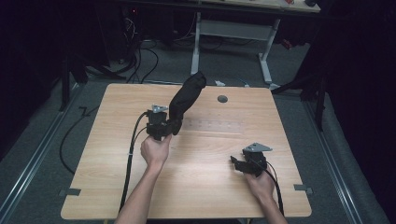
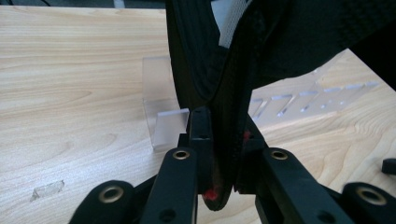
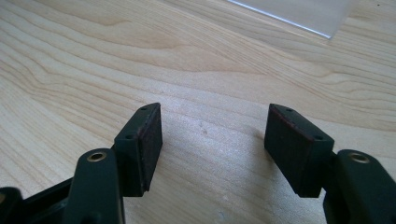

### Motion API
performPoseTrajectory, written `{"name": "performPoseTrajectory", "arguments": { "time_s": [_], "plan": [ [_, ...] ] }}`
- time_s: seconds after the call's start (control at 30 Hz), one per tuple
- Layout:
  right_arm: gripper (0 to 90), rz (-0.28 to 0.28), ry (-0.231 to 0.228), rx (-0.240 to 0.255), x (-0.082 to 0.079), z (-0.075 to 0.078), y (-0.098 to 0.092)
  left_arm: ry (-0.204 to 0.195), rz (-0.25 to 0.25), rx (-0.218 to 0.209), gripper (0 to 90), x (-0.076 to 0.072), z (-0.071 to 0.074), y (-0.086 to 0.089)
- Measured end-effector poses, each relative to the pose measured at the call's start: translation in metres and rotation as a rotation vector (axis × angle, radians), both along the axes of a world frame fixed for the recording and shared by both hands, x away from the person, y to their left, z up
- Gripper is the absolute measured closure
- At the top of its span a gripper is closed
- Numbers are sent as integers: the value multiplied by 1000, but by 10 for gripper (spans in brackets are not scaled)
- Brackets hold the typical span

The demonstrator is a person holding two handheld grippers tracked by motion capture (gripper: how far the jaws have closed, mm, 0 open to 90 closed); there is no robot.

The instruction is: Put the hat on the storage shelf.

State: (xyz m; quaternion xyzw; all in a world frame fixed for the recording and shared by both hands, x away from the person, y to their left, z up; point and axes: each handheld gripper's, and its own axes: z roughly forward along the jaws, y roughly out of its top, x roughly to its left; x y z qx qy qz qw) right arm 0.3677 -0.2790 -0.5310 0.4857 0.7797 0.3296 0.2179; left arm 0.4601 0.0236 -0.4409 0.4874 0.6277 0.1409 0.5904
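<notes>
A black fabric item (image 1: 187, 95), stiff and stitched along its rim, stands tilted up over the wooden table (image 1: 201, 186). My left gripper (image 1: 161, 125) is shut on its lower edge. In the left gripper view the jaws (image 2: 222, 126) pinch that black edge (image 2: 280, 42), and a white label shows inside the fabric. A clear acrylic stand (image 2: 161, 116) sits on the table just behind the held item (image 1: 212, 126). My right gripper (image 1: 236, 163) rests low at the table's right front, open with nothing between its pads (image 3: 215, 135) and bare wood under them.
A small grey round cap (image 1: 222, 99) is set into the tabletop near the far edge. A corner of the clear acrylic (image 3: 299, 11) lies ahead of the right gripper. Beyond the table stand a white desk frame (image 1: 231, 30) and floor cables (image 1: 140, 60).
</notes>
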Motion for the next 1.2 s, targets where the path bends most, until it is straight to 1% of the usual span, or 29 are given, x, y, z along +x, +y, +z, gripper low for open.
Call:
{"name": "performPoseTrajectory", "arguments": {
  "time_s": [0.03,0.07,0.1,0.27,0.4,0.43,0.6,0.9,1.1,1.2],
  "plan": [
    [373,1,-1,-1,0,0,0,-3,-6,2,788,-1,-1,0],
    [373,0,0,0,0,0,0,-2,-10,2,751,-1,-3,1],
    [373,0,0,0,0,0,0,0,-16,-5,751,-1,-3,1],
    [373,-1,0,-1,0,0,0,-10,-47,16,669,-5,-5,0],
    [373,1,-1,-1,0,0,0,-11,-62,27,570,-7,-5,-1],
    [373,1,-1,-1,0,0,0,-17,-65,33,570,-8,-5,-1],
    [373,-1,0,0,0,0,0,-33,-81,45,507,-13,-5,0],
    [373,-1,1,1,0,0,0,-56,-106,40,448,-23,-2,8],
    [372,0,0,0,0,0,0,-72,-123,43,436,-31,0,15],
    [373,-1,1,1,0,0,0,-78,-120,35,433,-34,1,20]
  ]
}}
